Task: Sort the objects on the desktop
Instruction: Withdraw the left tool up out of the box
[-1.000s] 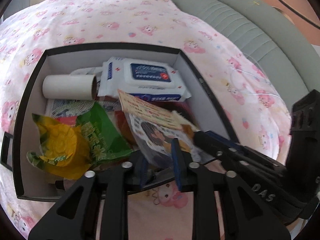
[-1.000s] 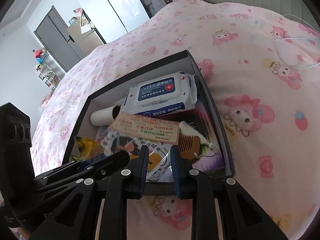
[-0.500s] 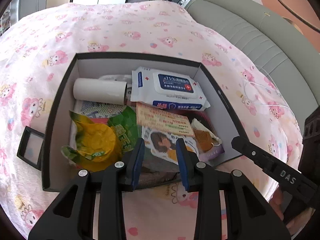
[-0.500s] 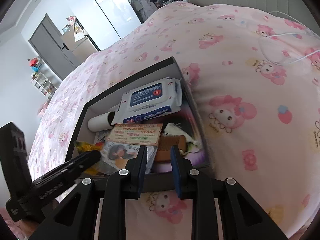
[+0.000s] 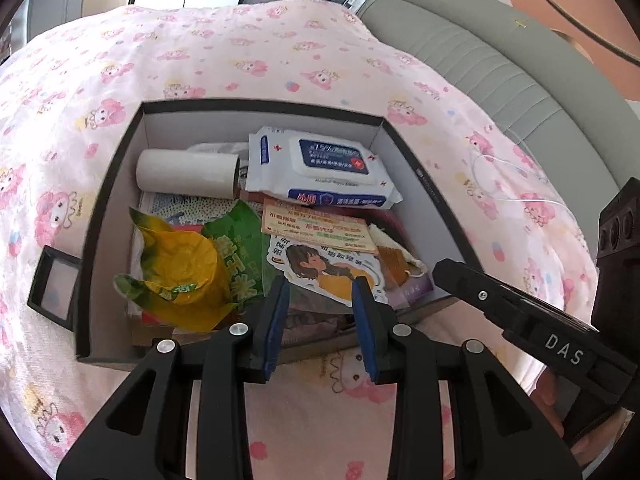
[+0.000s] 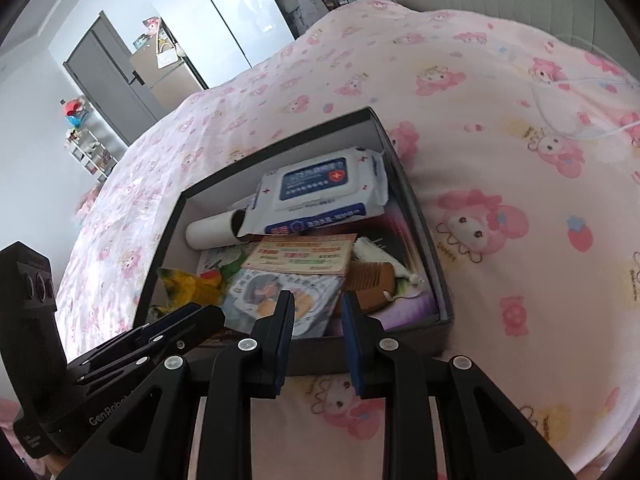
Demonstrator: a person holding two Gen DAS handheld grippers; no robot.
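A black box (image 5: 120, 152) (image 6: 420, 216) sits on the pink bedspread, filled with a wet-wipes pack (image 5: 320, 168) (image 6: 324, 188), a white paper roll (image 5: 188, 174) (image 6: 210, 232), a yellow-green snack bag (image 5: 180, 272) (image 6: 188, 284), an orange card (image 5: 316, 230) (image 6: 304, 258), a cartoon-girl sticker pack (image 5: 324, 268) (image 6: 280, 292) and a wooden comb (image 6: 368, 280). My left gripper (image 5: 320, 300) hovers open over the box's near edge. My right gripper (image 6: 316, 312) is open too, above the same edge, holding nothing.
A small black-framed square (image 5: 54, 284) lies on the bedspread left of the box. A grey padded headboard (image 5: 500, 64) runs along the right, with a thin white cable (image 6: 568, 108) on the cover. A grey door and shelves (image 6: 104, 80) stand beyond the bed.
Both grippers have pulled back and up from the box, so more of it shows. The left gripper's fingers have spread wider. The box's contents lie as before.
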